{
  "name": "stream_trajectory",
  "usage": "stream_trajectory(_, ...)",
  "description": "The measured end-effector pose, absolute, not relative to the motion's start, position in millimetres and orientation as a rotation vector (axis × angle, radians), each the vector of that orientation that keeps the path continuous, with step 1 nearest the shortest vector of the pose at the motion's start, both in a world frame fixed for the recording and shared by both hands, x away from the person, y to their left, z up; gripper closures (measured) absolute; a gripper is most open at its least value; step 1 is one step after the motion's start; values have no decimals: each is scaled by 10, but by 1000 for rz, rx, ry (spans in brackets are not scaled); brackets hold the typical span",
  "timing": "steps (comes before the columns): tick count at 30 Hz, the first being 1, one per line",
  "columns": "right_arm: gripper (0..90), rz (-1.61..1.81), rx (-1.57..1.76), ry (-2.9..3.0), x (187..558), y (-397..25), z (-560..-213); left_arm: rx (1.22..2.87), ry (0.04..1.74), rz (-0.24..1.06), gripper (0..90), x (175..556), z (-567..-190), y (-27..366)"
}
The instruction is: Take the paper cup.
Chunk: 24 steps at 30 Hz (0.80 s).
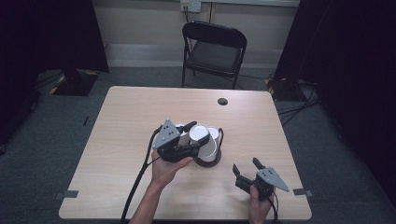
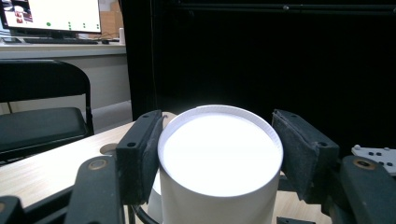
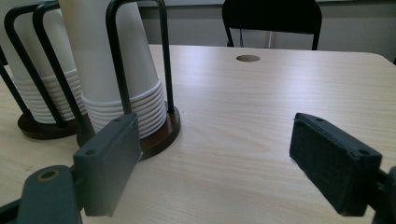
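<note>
Between my left gripper [image 2: 219, 154] jaws sits the white paper cup [image 2: 219, 163], bottom toward the camera; one pad touches its side, the other stands a little off it, so the jaws are partly open around it and I cannot call it a firm grip. From the high view that cup [image 1: 201, 139] tops a stack in the black wire cup holder [image 1: 208, 161] mid-surface. My right gripper [image 1: 248, 169] hovers near the surface's [image 1: 126, 186] front right edge, jaws wide apart, holding nothing. Its own view shows two cup stacks [image 3: 119, 84] to the left, apart from the jaws.
</note>
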State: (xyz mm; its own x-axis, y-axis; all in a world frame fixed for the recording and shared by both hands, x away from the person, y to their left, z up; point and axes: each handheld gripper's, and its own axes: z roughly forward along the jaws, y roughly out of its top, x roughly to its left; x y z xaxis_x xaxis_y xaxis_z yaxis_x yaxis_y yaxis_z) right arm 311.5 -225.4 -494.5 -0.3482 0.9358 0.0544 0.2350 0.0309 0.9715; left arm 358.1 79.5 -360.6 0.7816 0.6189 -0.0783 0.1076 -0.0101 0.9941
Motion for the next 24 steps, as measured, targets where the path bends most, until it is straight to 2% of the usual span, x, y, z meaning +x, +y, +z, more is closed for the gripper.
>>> stream_trajectory(9, 159, 1361, 1187, 1669, 3115, -2241, -4945, 1523, 621, 366, 358, 3492, -3683, 848)
stream_trajectory(12, 220, 1344, 1190, 1667, 3115, -2223, -4943, 1529, 638, 341, 358, 3471, -3724, 854)
stream_trajectory(17, 243, 1364, 1147, 1708, 3103, -2182, -4943, 1542, 663, 332, 358, 3429, -3789, 865)
stream_trajectory(21, 325, 1436, 1112, 1770, 3062, -2093, -4927, 1524, 690, 291, 358, 3420, -3857, 901)
stream_trajectory(24, 354, 1467, 1055, 1817, 3013, -1983, -4897, 1543, 702, 290, 358, 3416, -3906, 909)
